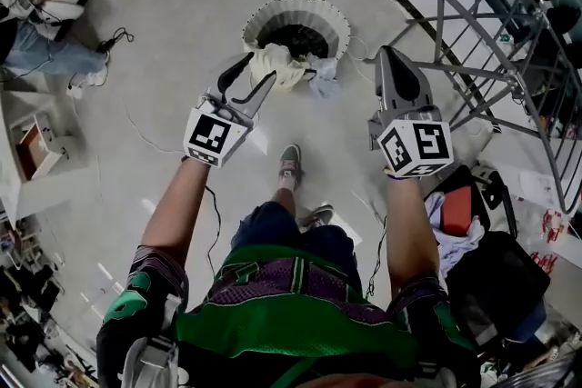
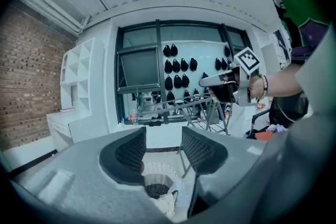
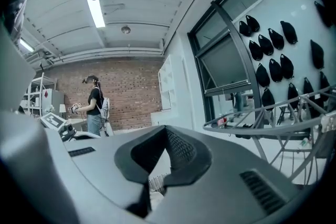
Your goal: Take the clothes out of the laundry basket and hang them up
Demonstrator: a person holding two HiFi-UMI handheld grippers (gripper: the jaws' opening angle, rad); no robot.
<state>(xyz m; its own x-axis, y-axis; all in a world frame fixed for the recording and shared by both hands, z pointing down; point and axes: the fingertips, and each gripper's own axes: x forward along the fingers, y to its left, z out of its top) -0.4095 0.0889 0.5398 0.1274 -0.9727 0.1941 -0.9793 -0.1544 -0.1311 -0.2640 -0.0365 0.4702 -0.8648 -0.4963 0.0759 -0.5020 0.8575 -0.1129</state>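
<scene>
We hold our left claw (image 2: 163, 140) apart and empty near the basket (image 1: 338, 23) of clothes (image 1: 284, 66); our right claw (image 1: 392, 61) is together, empty.

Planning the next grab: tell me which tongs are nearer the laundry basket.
Left. The left tongs hang open at the near rim of the laundry basket, tips beside the cream garment draped over it. The right tongs, shut, sit off to the basket's right, clear of it.

Pale floor (image 1: 182, 14): white laundry basket (image 1: 273, 14) upright; drying rack (image 1: 473, 68) beside; dark bag (image 1: 500, 286), perhaps backpack, right.
</scene>
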